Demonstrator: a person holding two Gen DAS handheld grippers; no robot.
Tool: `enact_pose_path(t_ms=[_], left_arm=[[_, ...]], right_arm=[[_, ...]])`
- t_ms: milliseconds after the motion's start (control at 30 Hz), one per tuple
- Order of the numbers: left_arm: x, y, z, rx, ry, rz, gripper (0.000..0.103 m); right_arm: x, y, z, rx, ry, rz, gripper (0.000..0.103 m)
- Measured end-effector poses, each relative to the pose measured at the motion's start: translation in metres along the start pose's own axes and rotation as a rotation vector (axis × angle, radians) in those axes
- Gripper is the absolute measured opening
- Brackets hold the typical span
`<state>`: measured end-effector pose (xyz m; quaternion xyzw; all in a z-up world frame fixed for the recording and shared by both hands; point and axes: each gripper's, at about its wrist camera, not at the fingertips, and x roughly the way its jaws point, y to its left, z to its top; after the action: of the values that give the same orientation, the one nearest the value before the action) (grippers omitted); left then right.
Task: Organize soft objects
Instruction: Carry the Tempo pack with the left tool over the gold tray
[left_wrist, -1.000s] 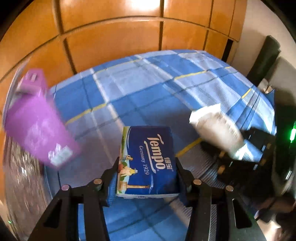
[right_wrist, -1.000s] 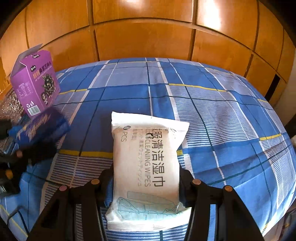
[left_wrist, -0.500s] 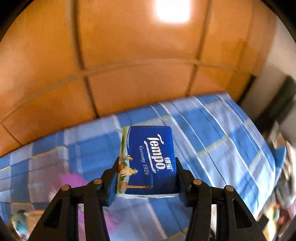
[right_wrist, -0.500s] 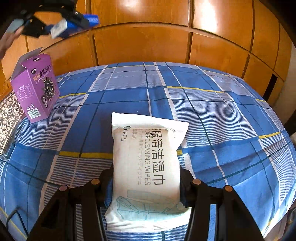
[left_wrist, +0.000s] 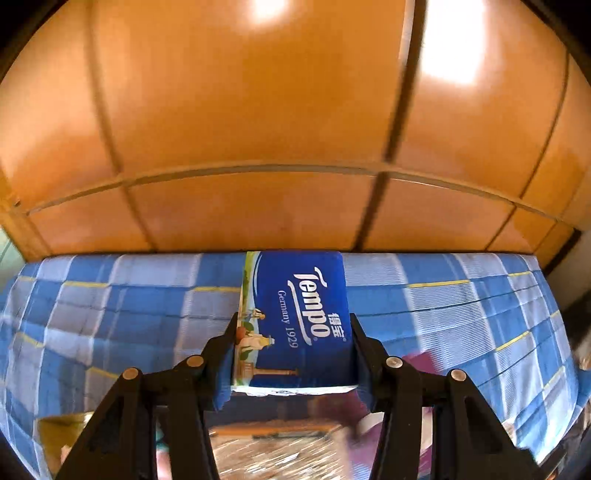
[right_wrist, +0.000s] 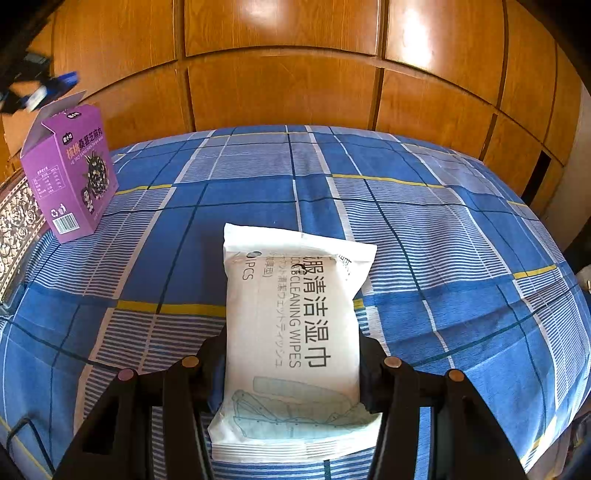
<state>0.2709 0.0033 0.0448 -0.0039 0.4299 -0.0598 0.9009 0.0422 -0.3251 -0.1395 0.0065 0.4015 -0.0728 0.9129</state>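
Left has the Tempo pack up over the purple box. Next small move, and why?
Probably lower the left gripper so the Tempo tissue pack goes into the purple box. Its top flap stands open, and the right wrist view shows the pack held above it. The right gripper can wait, clamped on the wipes pack.

Bright, warm daylight. Glare patches on the glossy wooden panels (left_wrist: 258, 110), white hot spots above the bedsheet (right_wrist: 369, 206) in both views. Strong fisheye bend: panel seams and sheet edge bow, corners vignette black. Left wrist view motion-smeared below the tissue pack (left_wrist: 295, 321), pack itself sharp. Right wrist view crisp; blur only at upper left above the purple box (right_wrist: 70, 170).
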Motion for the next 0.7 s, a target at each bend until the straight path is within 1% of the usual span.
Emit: enact_pose_path(t_ms=[67,300,433,500,633,700], left_arm=[[-0.011,0.023,-0.012,-0.024,-0.012,0.019,0.052],[-0.054,0.101,-0.058,-0.135,-0.07,0.037,0.052],[-0.073,0.137,-0.098,-0.204,-0.084,0.048,0.052],[-0.083,0.157,-0.125,-0.236,-0.087,0.067,0.052],[-0.095,0.185,-0.174,-0.301,-0.073,0.094,0.052],[-0.099,0.192,-0.194,-0.312,-0.066,0.111,0.052]], right_arm=[[0.0,0.001,0.0,-0.004,-0.001,-0.006,0.053],[0.0,0.002,0.001,-0.013,-0.004,-0.023,0.053],[0.0,0.004,0.001,-0.016,-0.003,-0.035,0.053],[0.001,0.005,0.001,-0.014,-0.001,-0.041,0.053],[0.001,0.006,0.001,-0.01,0.0,-0.054,0.053],[0.002,0.007,0.001,-0.011,0.0,-0.063,0.053]])
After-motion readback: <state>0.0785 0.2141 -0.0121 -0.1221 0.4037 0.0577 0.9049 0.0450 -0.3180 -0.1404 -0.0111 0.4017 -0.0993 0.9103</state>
